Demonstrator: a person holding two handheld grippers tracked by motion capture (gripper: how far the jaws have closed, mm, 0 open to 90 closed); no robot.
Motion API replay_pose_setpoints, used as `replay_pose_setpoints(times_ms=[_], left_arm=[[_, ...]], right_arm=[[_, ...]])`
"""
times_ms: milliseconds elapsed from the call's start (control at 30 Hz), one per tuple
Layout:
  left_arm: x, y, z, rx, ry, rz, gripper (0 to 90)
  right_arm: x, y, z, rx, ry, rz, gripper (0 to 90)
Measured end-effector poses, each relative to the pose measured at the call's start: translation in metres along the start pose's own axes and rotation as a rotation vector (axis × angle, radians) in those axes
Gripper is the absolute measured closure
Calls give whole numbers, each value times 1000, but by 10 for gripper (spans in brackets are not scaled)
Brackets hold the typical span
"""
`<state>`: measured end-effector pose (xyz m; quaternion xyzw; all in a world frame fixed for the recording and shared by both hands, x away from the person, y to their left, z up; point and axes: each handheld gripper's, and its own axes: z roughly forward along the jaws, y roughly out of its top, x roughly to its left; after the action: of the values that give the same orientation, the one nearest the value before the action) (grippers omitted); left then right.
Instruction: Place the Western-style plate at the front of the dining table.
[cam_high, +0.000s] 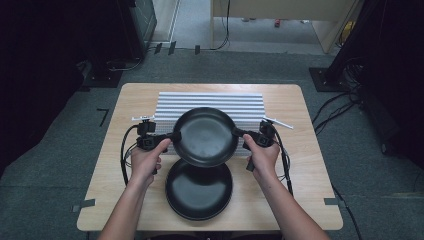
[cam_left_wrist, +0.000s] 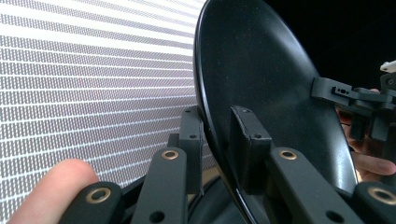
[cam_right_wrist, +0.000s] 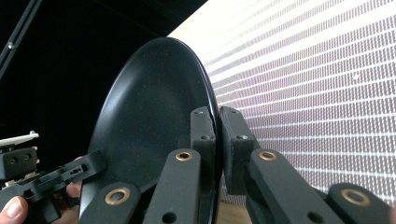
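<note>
The black plate is clamped at opposite rims by the left gripper and right gripper, jaws clenched.

place: lab or recording room | cues: grey carpet; floor cables; tape marks; small wooden tabletop

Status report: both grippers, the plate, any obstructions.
Left gripper and right gripper both shut on raised black plate, opposite rims. Second black plate lies on table below. Striped mat behind; nothing blocking.
</note>
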<state>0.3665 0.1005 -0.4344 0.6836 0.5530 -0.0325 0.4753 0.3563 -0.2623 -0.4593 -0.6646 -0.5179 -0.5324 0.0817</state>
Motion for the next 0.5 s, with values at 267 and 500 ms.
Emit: replay_pose_setpoints(times_ms=[267, 500], left_arm=[[4, 15, 11, 6, 11, -2, 755], [8, 27, 25, 20, 21, -3, 751]], right_arm=[[-2, 14, 10, -10, -19, 4, 854], [-8, 25, 19, -6, -37, 18, 853]])
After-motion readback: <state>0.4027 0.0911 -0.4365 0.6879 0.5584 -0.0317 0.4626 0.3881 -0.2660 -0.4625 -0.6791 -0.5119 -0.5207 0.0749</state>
